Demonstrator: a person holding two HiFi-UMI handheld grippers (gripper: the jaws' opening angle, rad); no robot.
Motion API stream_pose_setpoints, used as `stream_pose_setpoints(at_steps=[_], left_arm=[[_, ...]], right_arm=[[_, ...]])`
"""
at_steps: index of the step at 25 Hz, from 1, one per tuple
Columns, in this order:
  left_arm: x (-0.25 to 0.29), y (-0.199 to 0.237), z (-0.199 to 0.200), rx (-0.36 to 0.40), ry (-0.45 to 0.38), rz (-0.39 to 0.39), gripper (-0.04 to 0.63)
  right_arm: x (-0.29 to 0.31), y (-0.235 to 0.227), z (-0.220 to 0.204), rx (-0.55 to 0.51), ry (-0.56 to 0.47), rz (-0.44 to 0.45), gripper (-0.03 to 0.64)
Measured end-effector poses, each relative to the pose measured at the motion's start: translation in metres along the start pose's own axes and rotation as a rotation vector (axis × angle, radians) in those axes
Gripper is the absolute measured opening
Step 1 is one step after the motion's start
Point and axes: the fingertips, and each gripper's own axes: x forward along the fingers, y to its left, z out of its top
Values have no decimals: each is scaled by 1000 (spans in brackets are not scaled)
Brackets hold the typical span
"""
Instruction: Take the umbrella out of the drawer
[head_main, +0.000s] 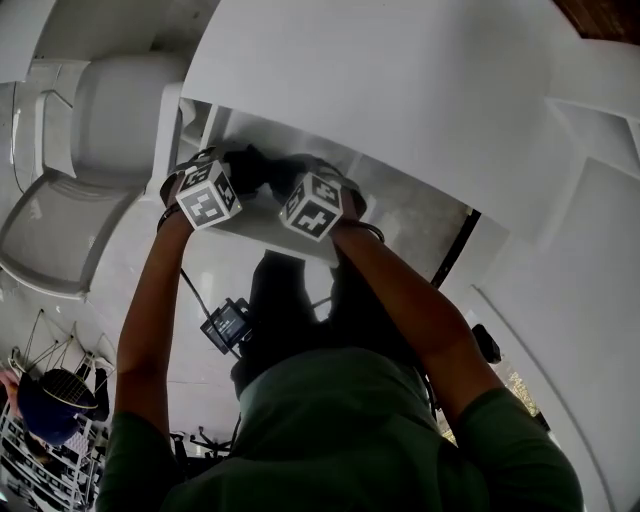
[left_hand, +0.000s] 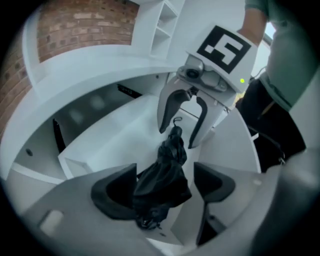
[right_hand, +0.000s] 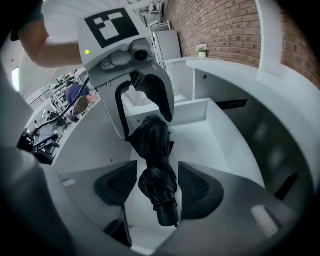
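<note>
A folded black umbrella (left_hand: 162, 175) lies on the floor of an open white drawer (left_hand: 107, 142). My left gripper (left_hand: 162, 192) points down into the drawer and is open, one end of the umbrella lying between its pads (left_hand: 212, 185). My right gripper (right_hand: 157, 187) is open too and straddles the other end of the umbrella (right_hand: 156, 165), with gaps on both sides. Each gripper faces the other across the drawer: the right gripper (left_hand: 181, 132) stands over the strap end. In the head view the two marker cubes (head_main: 205, 195) sit side by side over the drawer (head_main: 410, 215).
The drawer slides out from under a curved white counter (head_main: 380, 80). A brick wall (right_hand: 225, 25) and a small plant (right_hand: 201, 50) stand behind. A white seat (head_main: 90, 150) is at the left, and a rack with rackets (head_main: 50, 400) at the lower left.
</note>
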Motion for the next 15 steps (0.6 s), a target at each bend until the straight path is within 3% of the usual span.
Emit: stream_pose_setpoints(at_steps=[4, 8, 15], left_arm=[[25, 5, -12, 49, 85, -23, 354], [41, 4, -14, 54, 102, -44, 334], [56, 7, -23, 11, 92, -29, 185]], right_arm=[[33, -8, -21, -39, 80, 12, 276], [49, -10, -35, -65, 142, 30, 279], [64, -11, -45, -75, 185, 50, 211]])
